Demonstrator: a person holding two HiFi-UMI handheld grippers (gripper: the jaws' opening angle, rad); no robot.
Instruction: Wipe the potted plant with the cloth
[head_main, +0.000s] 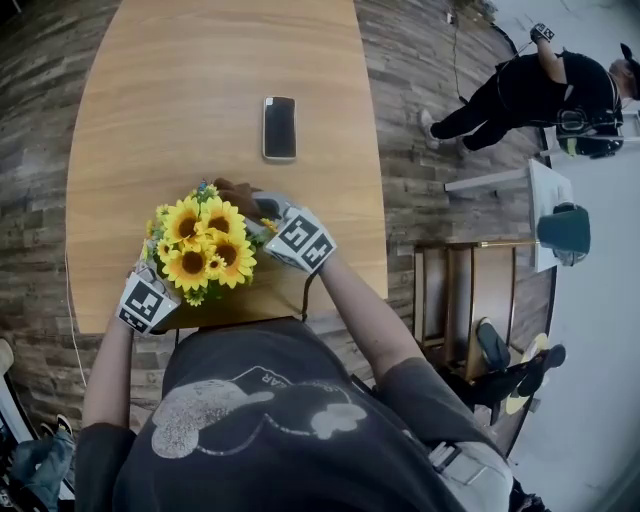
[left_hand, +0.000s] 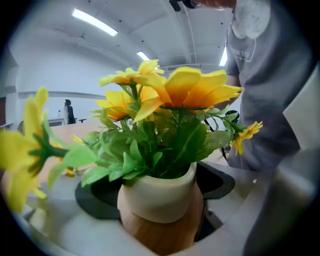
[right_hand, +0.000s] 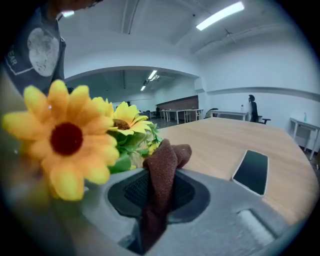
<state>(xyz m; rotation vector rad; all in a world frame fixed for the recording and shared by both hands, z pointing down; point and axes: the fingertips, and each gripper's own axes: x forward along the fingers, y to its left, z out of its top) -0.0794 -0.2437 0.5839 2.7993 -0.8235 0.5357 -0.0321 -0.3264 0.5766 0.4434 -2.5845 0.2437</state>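
The potted plant (head_main: 203, 243) stands near the near edge of the wooden tabletop (head_main: 180, 90), toward its left side, just in front of the person wearing the camera. It is a bunch of yellow sunflower-like blooms with green leaves in a small pot whose upper part is cream and whose lower part is wood-coloured.

The left hand-held gripper (left_hand: 156, 197) comes at the plant from the near left. Its jaws stand fairly wide, closed around the pot, with the dark pads against its two sides. In the left gripper view, the leaves and blooms rise directly above the jaws and fill most of the frame.

The right hand-held gripper (right_hand: 159, 197) is on the right of the plant, close against the blooms. Its jaws are narrow, pinched on a brown cloth (right_hand: 164, 167). The cloth stands up from between the pads in a folded bunch, and its top lies against the leaves and flowers on the plant's far right side. In the head view, the cloth shows as a dark brown patch at the far edge of the blooms.

A dark phone (head_main: 279, 127) lies flat on the tabletop, farther away and well apart from the plant. Another person (head_main: 530, 90) in dark clothes is on the floor at the far right.
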